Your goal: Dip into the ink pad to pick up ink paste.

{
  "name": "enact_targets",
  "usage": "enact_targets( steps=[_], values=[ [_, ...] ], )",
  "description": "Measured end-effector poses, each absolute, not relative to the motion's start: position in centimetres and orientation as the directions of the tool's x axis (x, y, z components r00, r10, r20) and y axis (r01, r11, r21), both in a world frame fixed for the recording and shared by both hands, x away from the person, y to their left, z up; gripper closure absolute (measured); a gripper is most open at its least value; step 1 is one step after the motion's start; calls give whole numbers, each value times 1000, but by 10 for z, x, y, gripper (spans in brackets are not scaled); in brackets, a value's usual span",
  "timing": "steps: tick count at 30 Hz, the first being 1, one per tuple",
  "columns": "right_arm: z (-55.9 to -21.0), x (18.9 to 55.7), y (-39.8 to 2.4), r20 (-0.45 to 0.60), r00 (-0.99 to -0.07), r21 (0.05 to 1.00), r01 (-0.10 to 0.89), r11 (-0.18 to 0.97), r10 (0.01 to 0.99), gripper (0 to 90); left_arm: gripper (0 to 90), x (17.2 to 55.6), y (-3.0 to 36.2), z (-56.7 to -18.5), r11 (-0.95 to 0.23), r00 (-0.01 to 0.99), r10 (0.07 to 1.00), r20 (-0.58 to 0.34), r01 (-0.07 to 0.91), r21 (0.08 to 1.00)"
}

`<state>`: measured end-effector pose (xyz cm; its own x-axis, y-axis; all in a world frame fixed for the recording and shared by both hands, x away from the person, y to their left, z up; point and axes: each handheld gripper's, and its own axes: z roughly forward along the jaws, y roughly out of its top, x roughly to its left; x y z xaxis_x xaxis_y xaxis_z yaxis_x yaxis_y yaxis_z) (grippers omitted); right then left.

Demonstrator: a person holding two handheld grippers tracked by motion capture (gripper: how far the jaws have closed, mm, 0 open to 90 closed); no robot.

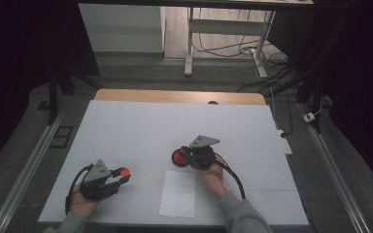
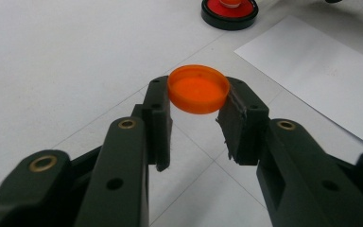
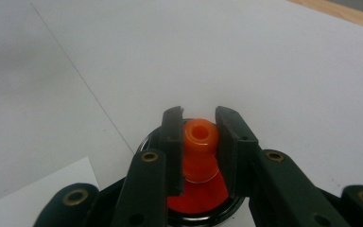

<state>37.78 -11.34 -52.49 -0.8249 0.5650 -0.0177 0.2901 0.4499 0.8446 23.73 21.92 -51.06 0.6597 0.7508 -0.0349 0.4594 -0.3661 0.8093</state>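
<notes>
Currently, step in hand: cap off, bottle steadied.

- Left gripper [image 2: 196,120]: closed on orange cap [image 2: 198,88], pinched by its rim between both pads, hollow side up, held clear of table [image 1: 141,126]. At 7 o'clock of table in high view.
- Right gripper [image 3: 198,142]: closed on orange spout [image 3: 199,135] of round red bottle [image 1: 179,157] with black rim; spout mouth open. Bottle near table centre, toward 5 o'clock; seen from left gripper view at 12 o'clock, well apart from cap.
- White sheet of paper [image 1: 177,193]: flat at 6 o'clock, between both hands, untouched.

Next move, by judgement: either cap back over spout, calling for square alignment above mouth while right grip stays firm, or cap set down on table. Risk: cap tilting in a rim-only pinch.
</notes>
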Motion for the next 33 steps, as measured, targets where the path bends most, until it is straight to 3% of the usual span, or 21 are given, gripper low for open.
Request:
enact_targets(
  steps=[17,33],
  values=[
    [-528,372,-111,-77,-819,850,245,467,569,731,643,237,220,-511,-366,657,753,-33,461,808],
    [-531,374,-115,-23,-809,866,278,416,588,732,644,237,220,-511,-365,655,755,-32,461,809]
  ],
)
